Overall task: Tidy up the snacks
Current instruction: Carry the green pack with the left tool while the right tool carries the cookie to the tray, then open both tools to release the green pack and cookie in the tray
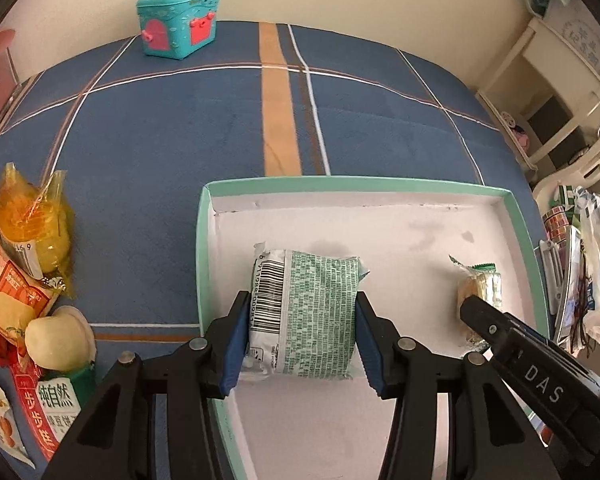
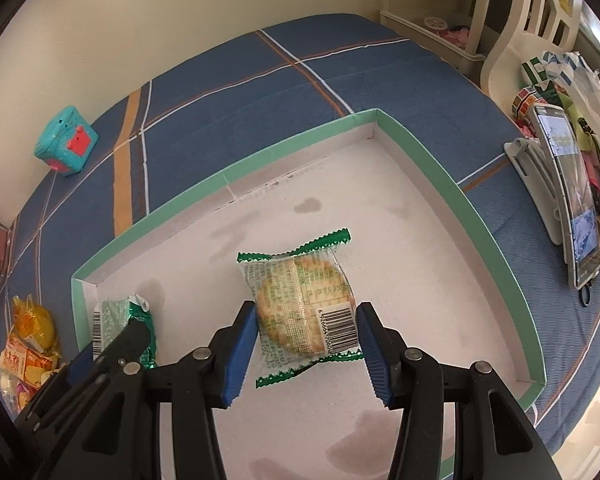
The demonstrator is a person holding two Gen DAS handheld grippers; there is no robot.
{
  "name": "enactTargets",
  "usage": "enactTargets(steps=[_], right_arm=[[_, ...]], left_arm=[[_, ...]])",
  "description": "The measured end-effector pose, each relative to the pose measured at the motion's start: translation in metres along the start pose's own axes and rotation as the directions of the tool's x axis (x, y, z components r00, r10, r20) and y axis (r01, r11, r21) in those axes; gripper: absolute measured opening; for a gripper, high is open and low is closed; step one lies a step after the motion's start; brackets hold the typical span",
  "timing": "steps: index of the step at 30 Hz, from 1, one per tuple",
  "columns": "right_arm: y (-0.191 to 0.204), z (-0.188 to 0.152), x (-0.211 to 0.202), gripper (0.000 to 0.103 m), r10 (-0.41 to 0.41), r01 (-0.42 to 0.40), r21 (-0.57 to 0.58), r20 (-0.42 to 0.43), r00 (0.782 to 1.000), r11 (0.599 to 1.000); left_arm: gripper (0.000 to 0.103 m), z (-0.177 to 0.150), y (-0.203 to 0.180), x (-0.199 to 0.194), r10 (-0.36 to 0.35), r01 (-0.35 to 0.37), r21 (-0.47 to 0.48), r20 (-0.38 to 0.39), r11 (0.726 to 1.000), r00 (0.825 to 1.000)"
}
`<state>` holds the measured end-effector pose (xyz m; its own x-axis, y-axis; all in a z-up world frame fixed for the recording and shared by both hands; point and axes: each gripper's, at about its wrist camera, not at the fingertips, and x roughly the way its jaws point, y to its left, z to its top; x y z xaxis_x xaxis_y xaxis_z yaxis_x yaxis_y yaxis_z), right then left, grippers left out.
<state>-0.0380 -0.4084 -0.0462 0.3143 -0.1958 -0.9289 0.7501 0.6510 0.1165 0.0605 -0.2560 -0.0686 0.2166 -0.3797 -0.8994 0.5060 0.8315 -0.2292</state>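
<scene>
A shallow white tray with a green rim (image 1: 204, 248) (image 2: 420, 152) lies on a blue plaid cloth. My left gripper (image 1: 300, 320) is shut on a green-and-white snack packet (image 1: 312, 312) with a barcode, low over the tray's left part; that packet also shows in the right wrist view (image 2: 112, 320). My right gripper (image 2: 306, 332) is shut on a clear cracker packet with green edges (image 2: 300, 300), low over the tray's middle; the packet also shows in the left wrist view (image 1: 482, 288). A pile of loose snacks (image 1: 28, 280) (image 2: 28, 344) lies left of the tray.
A teal toy chest (image 1: 180, 20) (image 2: 66, 140) stands at the far edge by the wall. A phone on a stand (image 2: 568, 192) and bags sit to the right. A cream shelf unit (image 1: 540, 92) stands beyond the right edge.
</scene>
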Motion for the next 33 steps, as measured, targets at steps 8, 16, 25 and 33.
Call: enactTargets(steps=[8,16,25,33], right_arm=[[0.015,-0.005,0.0,0.053,0.023,-0.023,-0.035,-0.006,1.0,0.999],[0.033,-0.01,-0.002,0.053,0.057,-0.057,-0.065,-0.002,0.998,0.996],[0.057,-0.015,-0.002,0.055,0.106,-0.106,-0.097,0.0,0.994,0.99],[0.054,-0.013,-0.008,0.072,0.09,-0.088,-0.083,0.023,0.996,0.993]], left_arm=[[0.051,0.003,0.026,-0.005,0.025,-0.025,-0.039,0.01,0.999,1.0],[0.051,0.009,0.055,-0.009,0.038,-0.037,-0.107,0.012,0.994,0.999],[0.055,0.008,0.063,-0.015,0.058,-0.058,-0.111,-0.003,0.992,0.998],[0.063,0.016,0.056,-0.017,0.037,-0.038,-0.132,-0.009,0.991,0.999]])
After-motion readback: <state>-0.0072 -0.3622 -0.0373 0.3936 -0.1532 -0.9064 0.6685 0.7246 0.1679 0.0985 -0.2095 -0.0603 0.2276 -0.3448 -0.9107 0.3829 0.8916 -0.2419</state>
